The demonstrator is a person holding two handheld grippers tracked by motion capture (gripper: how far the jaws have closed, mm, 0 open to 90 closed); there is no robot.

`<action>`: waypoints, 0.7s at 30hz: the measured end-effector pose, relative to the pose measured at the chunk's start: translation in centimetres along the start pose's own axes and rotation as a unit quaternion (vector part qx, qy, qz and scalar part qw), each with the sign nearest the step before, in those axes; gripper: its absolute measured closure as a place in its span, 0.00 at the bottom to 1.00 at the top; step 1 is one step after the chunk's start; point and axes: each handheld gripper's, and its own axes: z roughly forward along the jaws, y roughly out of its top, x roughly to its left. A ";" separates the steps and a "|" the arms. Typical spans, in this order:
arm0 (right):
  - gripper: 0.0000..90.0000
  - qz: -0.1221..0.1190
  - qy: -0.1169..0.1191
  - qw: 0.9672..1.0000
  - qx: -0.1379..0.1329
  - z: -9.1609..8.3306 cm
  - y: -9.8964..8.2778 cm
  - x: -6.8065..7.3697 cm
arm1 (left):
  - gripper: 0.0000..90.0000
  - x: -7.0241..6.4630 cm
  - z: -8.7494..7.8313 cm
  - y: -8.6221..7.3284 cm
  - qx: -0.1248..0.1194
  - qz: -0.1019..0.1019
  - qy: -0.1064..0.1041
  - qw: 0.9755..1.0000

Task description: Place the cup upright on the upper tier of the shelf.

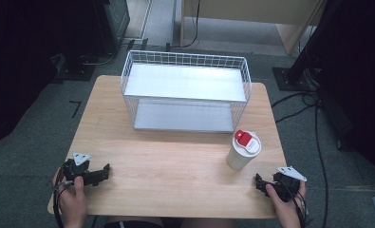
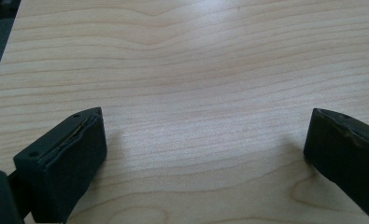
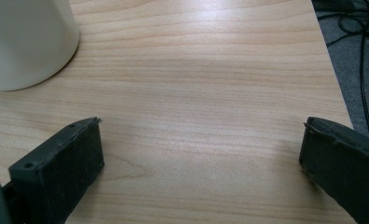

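The left claw (image 2: 205, 140) is wide open and holds nothing; the right claw (image 3: 201, 144) is too; a white cup (image 1: 242, 151) stands on the counter (image 1: 175, 166) near a wire basket (image 1: 185, 90).

- A white wire basket (image 1: 185, 90) with two flat shelves stands on the far middle of the wooden table (image 1: 175, 166).
- A white cup (image 1: 243, 150) with a red-and-white lid stands upright, just in front of the basket's right corner and apart from it.
- The left gripper (image 1: 103, 172), held in a hand (image 1: 72, 197), sits well in front of the basket, at the table's near left corner.
- The right gripper (image 1: 260, 182) lies in front of the cup, near it, held in the other hand (image 1: 285, 206).
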 end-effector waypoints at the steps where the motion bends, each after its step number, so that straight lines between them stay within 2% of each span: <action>1: 0.00 0.000 0.000 1.000 0.000 0.0 0.0 0.0 | 0.00 0.0 0.0 0.0 0.000 0.000 0.000 1.000; 12: 0.00 -0.005 -0.007 1.000 -0.004 -0.2 -0.2 0.3 | 0.00 0.0 0.0 0.0 0.000 0.000 0.000 1.000; 21: 0.00 -0.024 0.010 1.000 -0.009 -0.4 0.1 2.0 | 0.00 0.0 0.0 0.0 0.000 0.000 0.000 1.000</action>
